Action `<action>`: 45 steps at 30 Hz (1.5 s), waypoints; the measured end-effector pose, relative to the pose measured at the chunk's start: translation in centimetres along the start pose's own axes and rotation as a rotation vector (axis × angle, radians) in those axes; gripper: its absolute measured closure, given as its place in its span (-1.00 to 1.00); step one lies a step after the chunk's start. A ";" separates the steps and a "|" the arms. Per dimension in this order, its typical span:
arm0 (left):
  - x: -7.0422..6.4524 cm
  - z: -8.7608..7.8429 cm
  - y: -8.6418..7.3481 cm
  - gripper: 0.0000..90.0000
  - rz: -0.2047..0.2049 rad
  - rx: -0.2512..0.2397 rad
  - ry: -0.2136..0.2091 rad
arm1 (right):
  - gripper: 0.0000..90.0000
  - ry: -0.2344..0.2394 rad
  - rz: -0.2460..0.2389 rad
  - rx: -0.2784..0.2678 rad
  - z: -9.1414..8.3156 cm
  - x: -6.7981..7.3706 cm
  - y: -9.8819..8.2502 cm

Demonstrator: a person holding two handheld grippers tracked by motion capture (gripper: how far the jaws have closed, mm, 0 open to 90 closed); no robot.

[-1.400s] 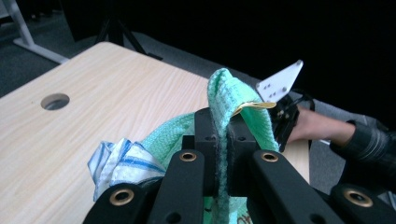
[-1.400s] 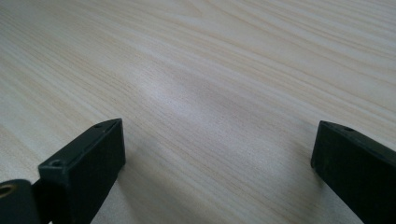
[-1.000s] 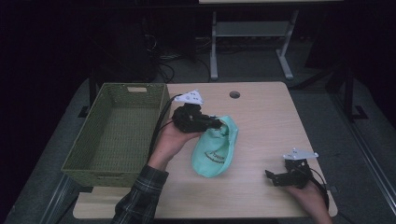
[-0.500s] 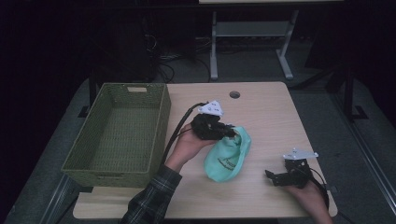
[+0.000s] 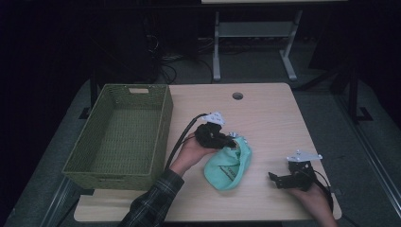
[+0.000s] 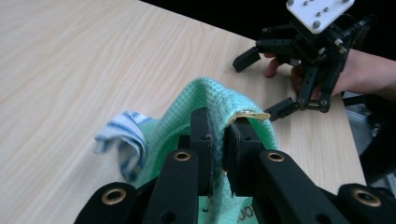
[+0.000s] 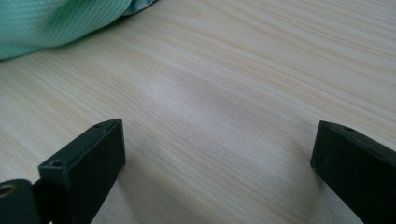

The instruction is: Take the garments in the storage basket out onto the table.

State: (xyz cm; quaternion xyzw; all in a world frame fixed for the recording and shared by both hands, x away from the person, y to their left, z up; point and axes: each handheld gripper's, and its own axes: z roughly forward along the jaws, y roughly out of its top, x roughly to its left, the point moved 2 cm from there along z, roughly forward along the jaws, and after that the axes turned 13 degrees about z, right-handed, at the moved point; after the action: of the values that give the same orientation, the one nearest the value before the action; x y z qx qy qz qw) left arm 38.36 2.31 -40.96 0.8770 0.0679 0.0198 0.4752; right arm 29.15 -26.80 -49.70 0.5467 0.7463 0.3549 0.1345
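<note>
Left gripper (image 6: 218,135): your jaws stand narrow, pinched on a fold of the green cloth (image 5: 228,166) (the weave is squeezed between the pads in the left gripper view).

Right gripper (image 5: 280,179): your jaws stand wide with nothing between them, resting near the table's (image 5: 269,113) front right corner, well apart from the cloth.

Cloth: it lies bunched near the middle of the table, a little toward the front edge, between your two hands; a blue-and-white striped scrap (image 6: 119,140) shows at its side, and I cannot tell whether that is a lining or a second piece.

Risk, thin grip: you hold only a ridge of fabric near the pad tips, so a quick lift could let it slide out.

Risk, trailing cloth: most of it hangs loose below the pinch; carried low, it could drag on the table or catch on the basket (image 5: 163,118) rim.

Risk, striped scrap: if it is separate, it may stay behind or drop off when you lift.

Risk, cable: the black cable (image 5: 182,139) runs close along the basket's right wall and could snag there on a swing to the left.

Basket: green woven, at the table's left edge, upright; I see only its bare woven floor inside (the near wall hides a strip of it).
</note>
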 end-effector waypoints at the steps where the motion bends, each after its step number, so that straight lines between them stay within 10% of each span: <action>1: 0.0 0.1 -0.1 0.82 0.000 0.005 0.002 | -0.95 0.000 0.000 0.000 0.0 0.0 0.0; 28: -2.4 4.8 -4.2 0.67 0.037 0.227 -0.029 | -0.95 0.000 -0.005 -0.002 0.0 0.0 0.0; 35: -2.4 2.7 -3.6 -0.08 0.018 0.212 0.020 | -0.94 -0.001 -0.003 -0.003 0.0 0.0 0.0; 45: -3.4 -0.7 -4.7 -0.10 0.026 0.214 0.122 | -0.95 -0.001 -0.004 -0.003 0.0 0.0 0.0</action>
State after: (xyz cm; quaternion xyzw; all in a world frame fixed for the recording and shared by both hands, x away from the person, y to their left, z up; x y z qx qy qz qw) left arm 34.47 5.02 -44.41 0.9206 0.0870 0.0721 0.3737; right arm 29.10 -26.82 -49.70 0.5454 0.7467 0.3555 0.1365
